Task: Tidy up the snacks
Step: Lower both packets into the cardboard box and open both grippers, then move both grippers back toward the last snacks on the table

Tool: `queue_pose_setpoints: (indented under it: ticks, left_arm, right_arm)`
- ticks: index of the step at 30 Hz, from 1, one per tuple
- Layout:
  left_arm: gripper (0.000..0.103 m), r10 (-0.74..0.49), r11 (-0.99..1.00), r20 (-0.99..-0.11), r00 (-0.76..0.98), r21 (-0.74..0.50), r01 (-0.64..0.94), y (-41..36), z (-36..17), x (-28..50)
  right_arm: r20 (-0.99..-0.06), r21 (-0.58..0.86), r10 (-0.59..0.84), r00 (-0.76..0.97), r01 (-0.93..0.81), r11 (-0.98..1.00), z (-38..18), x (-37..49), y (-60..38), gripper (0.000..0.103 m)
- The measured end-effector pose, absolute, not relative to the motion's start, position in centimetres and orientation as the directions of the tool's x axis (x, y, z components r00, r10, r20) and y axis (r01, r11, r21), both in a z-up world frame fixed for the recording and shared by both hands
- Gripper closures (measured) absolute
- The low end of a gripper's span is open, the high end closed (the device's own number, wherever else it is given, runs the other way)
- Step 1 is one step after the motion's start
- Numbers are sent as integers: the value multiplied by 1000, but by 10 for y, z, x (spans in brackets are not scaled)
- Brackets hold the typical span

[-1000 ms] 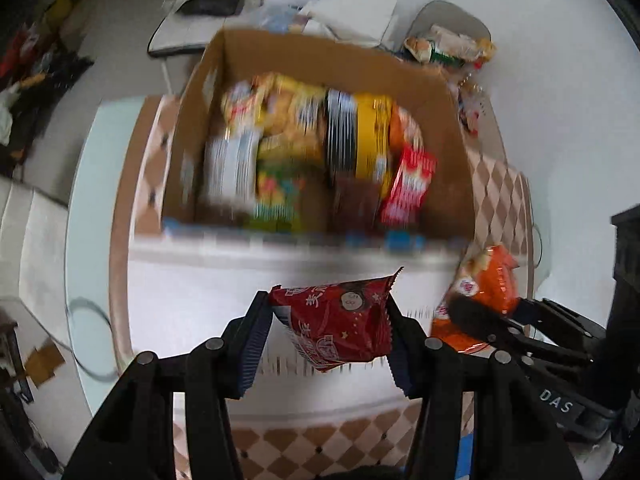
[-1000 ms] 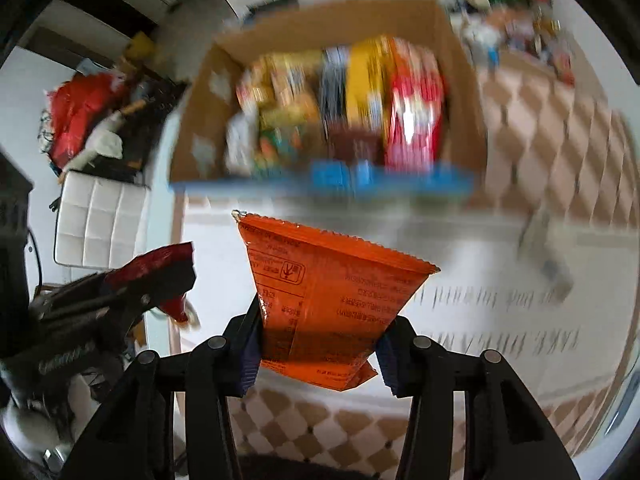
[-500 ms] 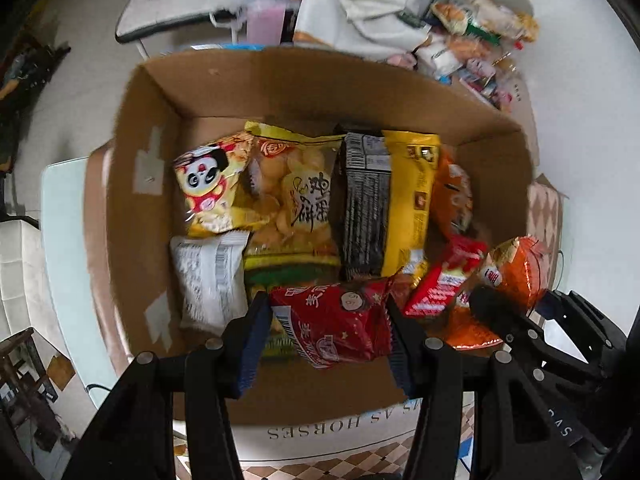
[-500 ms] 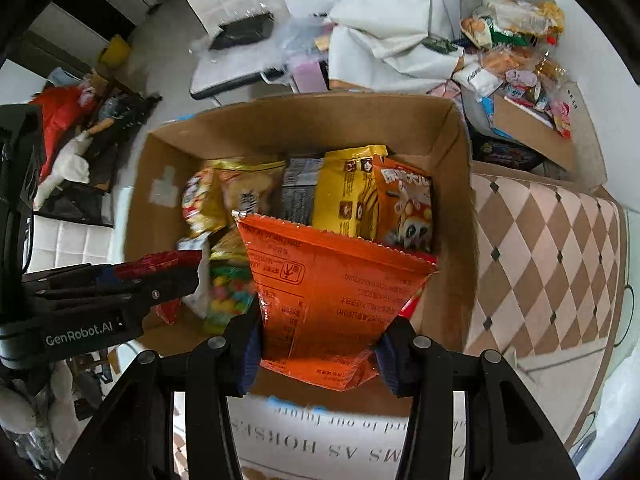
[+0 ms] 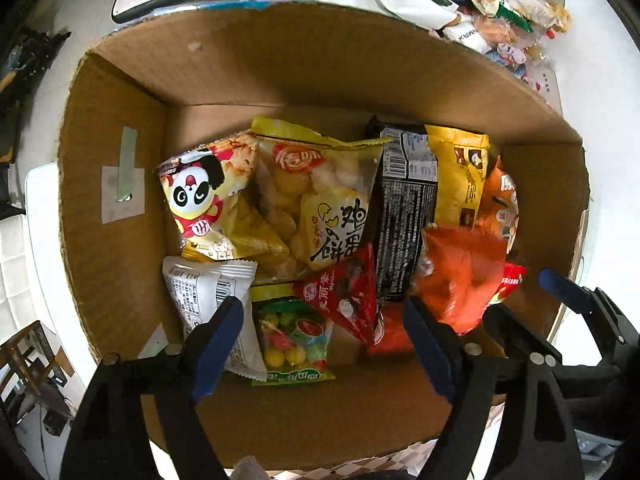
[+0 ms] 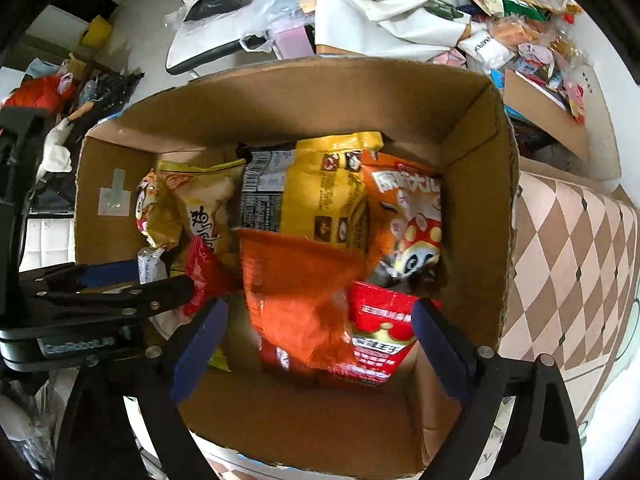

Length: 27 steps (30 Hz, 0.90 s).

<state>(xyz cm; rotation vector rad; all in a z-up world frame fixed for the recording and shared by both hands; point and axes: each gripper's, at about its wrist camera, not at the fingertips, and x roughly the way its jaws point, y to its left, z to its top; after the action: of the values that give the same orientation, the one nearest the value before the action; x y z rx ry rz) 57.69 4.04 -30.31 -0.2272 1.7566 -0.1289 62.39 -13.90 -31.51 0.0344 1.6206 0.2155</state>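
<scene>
Both the left gripper (image 5: 324,340) and right gripper (image 6: 318,344) hang spread and empty over the cardboard box (image 5: 112,184). Inside lie the red packet (image 5: 344,292), orange bag (image 6: 296,292) and a panda-printed bag (image 5: 200,196); the left gripper's side reads "GenRobot.AI".

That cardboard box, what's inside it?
The cardboard box holds snack bags: a panda bag, a yellow bag, a red packet and an orange bag. Whatever lies beneath them is covered.
</scene>
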Motion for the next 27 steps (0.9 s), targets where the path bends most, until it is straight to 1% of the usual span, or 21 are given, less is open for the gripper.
queue_pose_setpoints:
  ticks: [6,12,16,20,27]
  left_arm:
    - [21,-184,982,-977,-104,-179,-61,39,-280,566]
    - [21,-148,987,-989,-19,-147,-60,37,-252,540]
    - [21,-95,994,-993,71,-98,-43,35,-233,515]
    - [21,-74,995,-986,149,-84,-59,32,-215,491]
    - [21,-25,996,-961,277,-49,-79,32,-181,443]
  right_arm:
    - [-991,130,125,-44,-122,984,-309,618,-141,8]
    - [-993,112,115,16,-137,984,-284,597,-144,8]
    - [-992,78,92,91,-148,986,-261,575,-149,8]
    - [-983,49,74,169,-149,988,-238,547,-151,8]
    - [-958,39,75,276,-134,990,-204,500,-155,8]
